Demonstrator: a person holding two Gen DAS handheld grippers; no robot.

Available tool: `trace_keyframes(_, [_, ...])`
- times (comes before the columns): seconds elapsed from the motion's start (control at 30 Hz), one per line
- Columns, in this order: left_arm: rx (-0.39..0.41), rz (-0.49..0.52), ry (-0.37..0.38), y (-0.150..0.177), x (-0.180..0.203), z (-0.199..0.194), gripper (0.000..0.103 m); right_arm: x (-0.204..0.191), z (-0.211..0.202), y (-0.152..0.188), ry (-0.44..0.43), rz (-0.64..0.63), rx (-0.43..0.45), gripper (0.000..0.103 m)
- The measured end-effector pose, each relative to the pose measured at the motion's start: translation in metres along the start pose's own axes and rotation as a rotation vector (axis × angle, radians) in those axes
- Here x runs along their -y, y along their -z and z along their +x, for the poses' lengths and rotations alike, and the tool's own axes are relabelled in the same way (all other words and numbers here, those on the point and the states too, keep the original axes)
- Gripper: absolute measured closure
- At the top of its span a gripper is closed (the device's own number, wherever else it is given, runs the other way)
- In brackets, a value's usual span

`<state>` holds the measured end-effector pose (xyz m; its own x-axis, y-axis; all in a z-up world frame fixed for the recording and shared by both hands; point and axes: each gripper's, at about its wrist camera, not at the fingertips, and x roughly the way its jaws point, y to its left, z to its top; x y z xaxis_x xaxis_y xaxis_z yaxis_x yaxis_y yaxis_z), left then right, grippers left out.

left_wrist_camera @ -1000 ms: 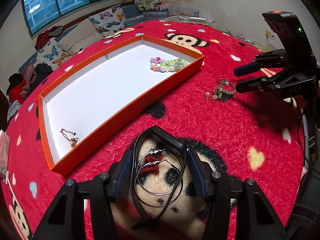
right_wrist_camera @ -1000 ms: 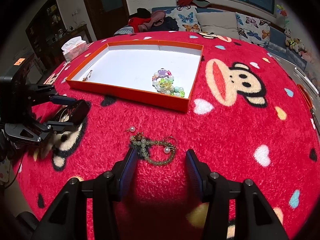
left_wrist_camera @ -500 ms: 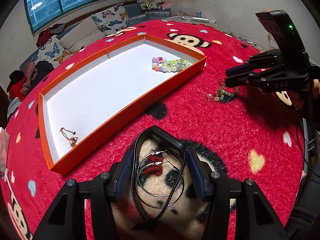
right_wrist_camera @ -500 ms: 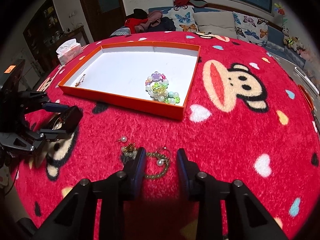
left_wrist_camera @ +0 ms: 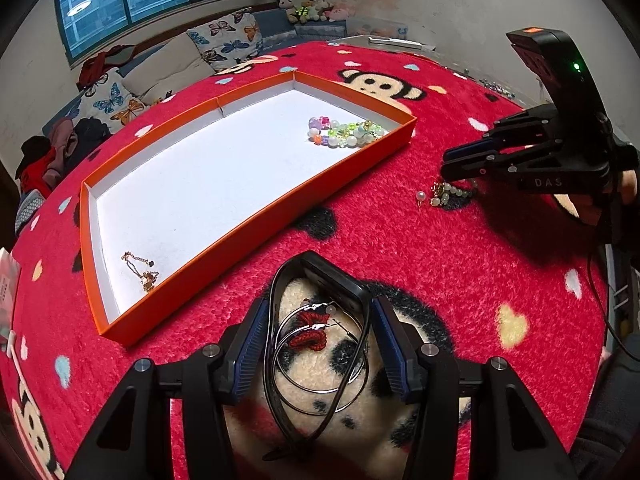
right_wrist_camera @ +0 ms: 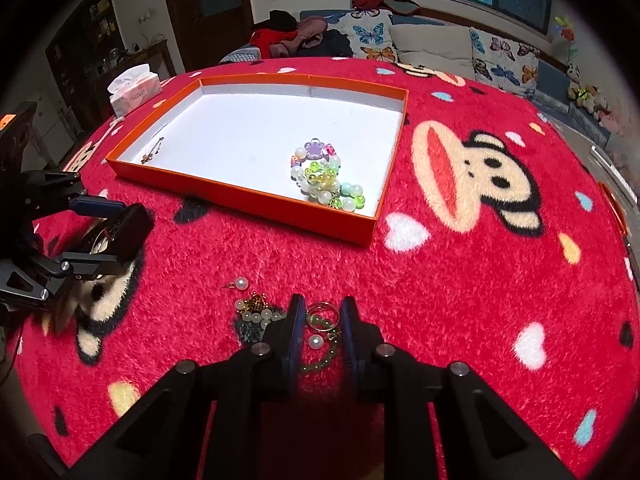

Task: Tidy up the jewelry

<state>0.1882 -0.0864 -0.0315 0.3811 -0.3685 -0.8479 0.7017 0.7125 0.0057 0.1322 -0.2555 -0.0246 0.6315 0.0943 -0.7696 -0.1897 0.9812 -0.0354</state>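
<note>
An orange tray (left_wrist_camera: pixel 248 220) (right_wrist_camera: pixel 256 200) with a white floor lies on the red monkey-print cloth. It holds a colourful bead bracelet (left_wrist_camera: pixel 344 134) (right_wrist_camera: pixel 324 178) and a small gold chain (left_wrist_camera: pixel 140 270) (right_wrist_camera: pixel 152 152). My left gripper (left_wrist_camera: pixel 320 332) (right_wrist_camera: pixel 108 236) is open around a black cord with silver hoops and a red knot (left_wrist_camera: pixel 312 336). My right gripper (right_wrist_camera: pixel 320 320) (left_wrist_camera: pixel 448 166) has its jaws narrowed around a green bead bracelet with pearls and rings (right_wrist_camera: pixel 316 324) (left_wrist_camera: pixel 444 194) that lies on the cloth; some of it lies outside to the left.
A tissue pack (right_wrist_camera: pixel 134 92) stands beyond the tray's far left corner. A sofa with butterfly cushions (right_wrist_camera: pixel 436 44) lies behind the table. The table edge runs close on my right (right_wrist_camera: pixel 612 208).
My right gripper has moved forward and down over the green bead bracelet and its jaws have narrowed around it. My left gripper has stayed around the hoops.
</note>
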Motion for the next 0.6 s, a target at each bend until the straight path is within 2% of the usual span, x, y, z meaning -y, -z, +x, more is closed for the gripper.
trace_keyframes(0.37, [0.087, -0.057, -0.019, -0.004, -0.005, -0.037, 0.048, 0.001, -0.030, -0.014, -0.010, 0.001, 0.079, 0.082])
trace_keyframes(0.6, [0.140, -0.111, -0.087, -0.034, -0.033, -0.057, 0.048, 0.004, -0.030, -0.046, -0.026, 0.005, 0.133, 0.082])
